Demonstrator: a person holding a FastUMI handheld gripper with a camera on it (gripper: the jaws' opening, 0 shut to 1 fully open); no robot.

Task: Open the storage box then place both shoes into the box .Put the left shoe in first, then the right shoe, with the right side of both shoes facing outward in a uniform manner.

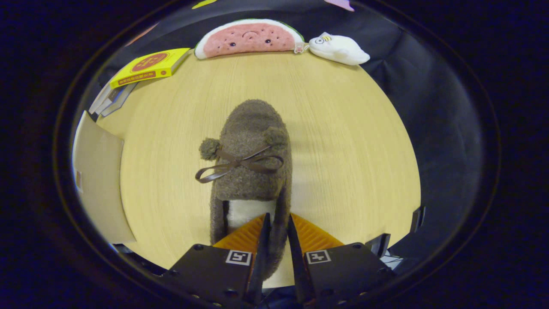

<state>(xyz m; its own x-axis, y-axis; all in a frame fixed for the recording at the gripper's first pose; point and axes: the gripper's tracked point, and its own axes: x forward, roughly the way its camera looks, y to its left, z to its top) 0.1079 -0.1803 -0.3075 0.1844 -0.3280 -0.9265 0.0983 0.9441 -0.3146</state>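
The gripper [278, 223] pinches the heel wall of a brown fuzzy shoe [253, 171]; its two fingers stand close together with the right side of the shoe's collar between them. The shoe lies in the middle of the wooden table [343, 150], toe pointing to the far edge, a thin bow [240, 165] with pompoms on top. Its heel is partly hidden behind the fingers. At the far edge lie a watermelon cushion [248, 38] and a white plush toy [339, 49]. In the far left corner lies a yellow book [148, 68] on other papers. At the left edge a beige box flap [98, 180] is cut off, so what it belongs to is hard to make out.
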